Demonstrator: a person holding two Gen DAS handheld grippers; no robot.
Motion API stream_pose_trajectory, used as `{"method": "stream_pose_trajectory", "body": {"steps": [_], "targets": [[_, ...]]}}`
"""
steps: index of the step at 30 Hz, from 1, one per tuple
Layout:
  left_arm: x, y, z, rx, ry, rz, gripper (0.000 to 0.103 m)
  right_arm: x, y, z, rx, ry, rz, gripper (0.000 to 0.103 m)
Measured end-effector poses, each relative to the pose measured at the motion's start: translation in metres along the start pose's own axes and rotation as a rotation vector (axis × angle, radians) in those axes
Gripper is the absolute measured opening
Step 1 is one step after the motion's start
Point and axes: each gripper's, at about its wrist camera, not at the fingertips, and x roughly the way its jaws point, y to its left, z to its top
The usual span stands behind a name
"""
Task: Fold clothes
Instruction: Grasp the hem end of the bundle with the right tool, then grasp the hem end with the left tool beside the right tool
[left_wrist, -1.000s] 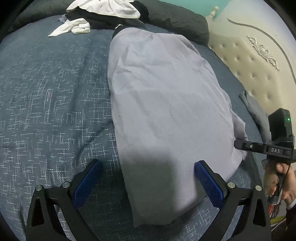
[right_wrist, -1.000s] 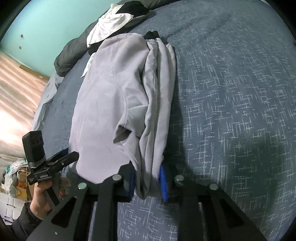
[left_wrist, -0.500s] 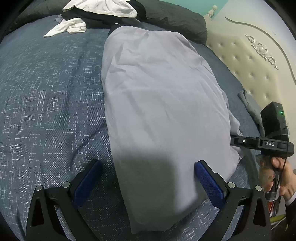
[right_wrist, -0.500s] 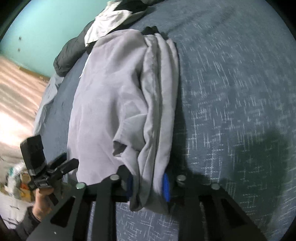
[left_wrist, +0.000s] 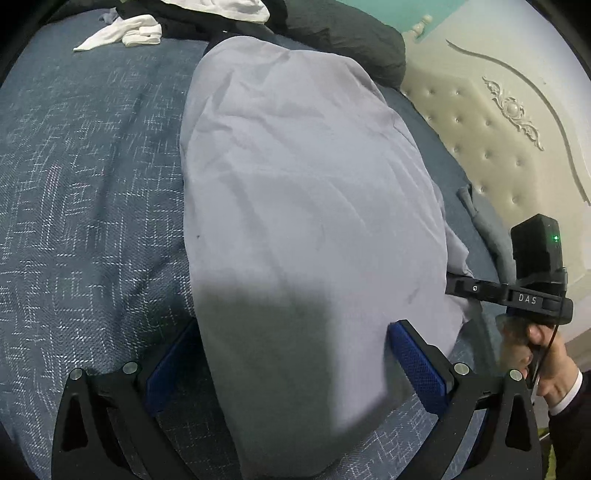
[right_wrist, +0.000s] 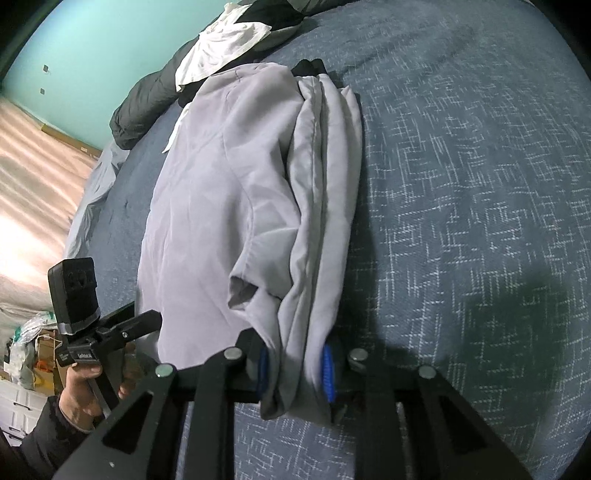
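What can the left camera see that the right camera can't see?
Only the left wrist view shows the cream padded headboard and the small white cloth lying on the bed. It also shows the left hand-held gripper open, a finger on either side of the garment.

Only the right wrist view shows the wooden floor, the garment's stacked folded edges, and the right hand-held gripper shut on them.

Both show the grey garment, the blue bedspread, the teal wall and the dark clothes pile.

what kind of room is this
Most likely a bedroom: a bed with a blue patterned bedspread, a cream tufted headboard, and a lilac garment spread out for folding.
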Motion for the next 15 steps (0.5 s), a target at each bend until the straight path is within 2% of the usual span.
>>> {"method": "stream_pose_trajectory", "body": {"steps": [15], "targets": [[0.003, -0.012, 0.002, 0.028, 0.034, 0.043, 0.103, -0.003, 0.001, -0.001, 0.005, 0.006, -0.01, 0.021]]}}
